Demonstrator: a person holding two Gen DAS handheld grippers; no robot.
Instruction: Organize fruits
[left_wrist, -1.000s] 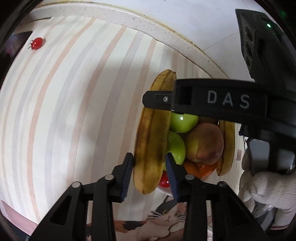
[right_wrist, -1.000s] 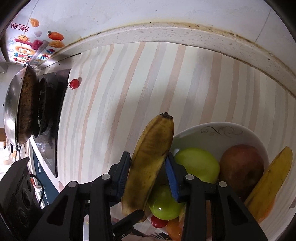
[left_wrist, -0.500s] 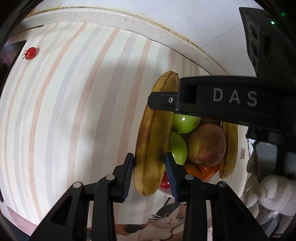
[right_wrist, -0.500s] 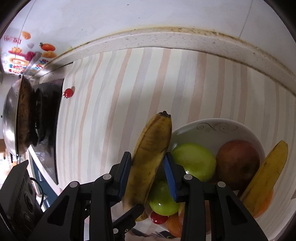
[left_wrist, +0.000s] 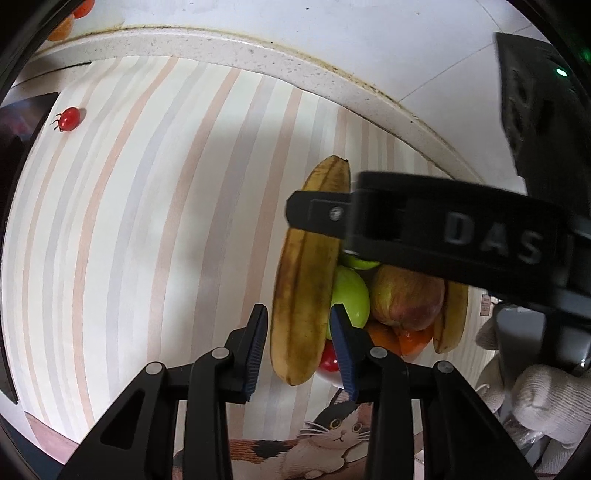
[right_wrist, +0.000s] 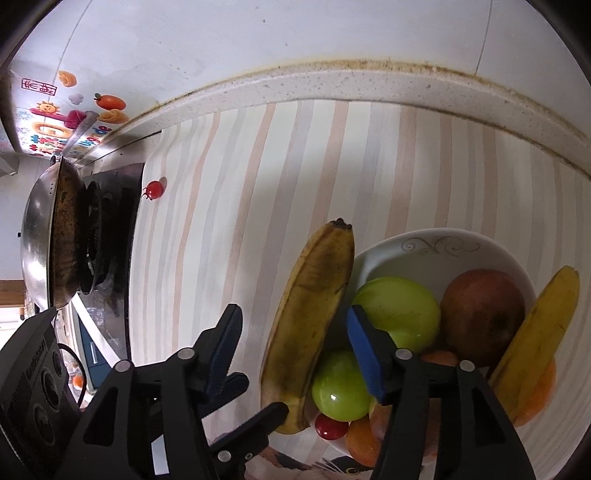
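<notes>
The brown-spotted banana (right_wrist: 308, 325) leans on the left rim of the white bowl (right_wrist: 436, 245) of fruit, between the spread fingers of both the right gripper (right_wrist: 295, 341) and left gripper (left_wrist: 298, 334), neither pad visibly pressing it

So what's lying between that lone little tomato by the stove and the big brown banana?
Nothing: only bare striped mat lies between the cherry tomato and the banana, clearest in the right wrist view.
</notes>
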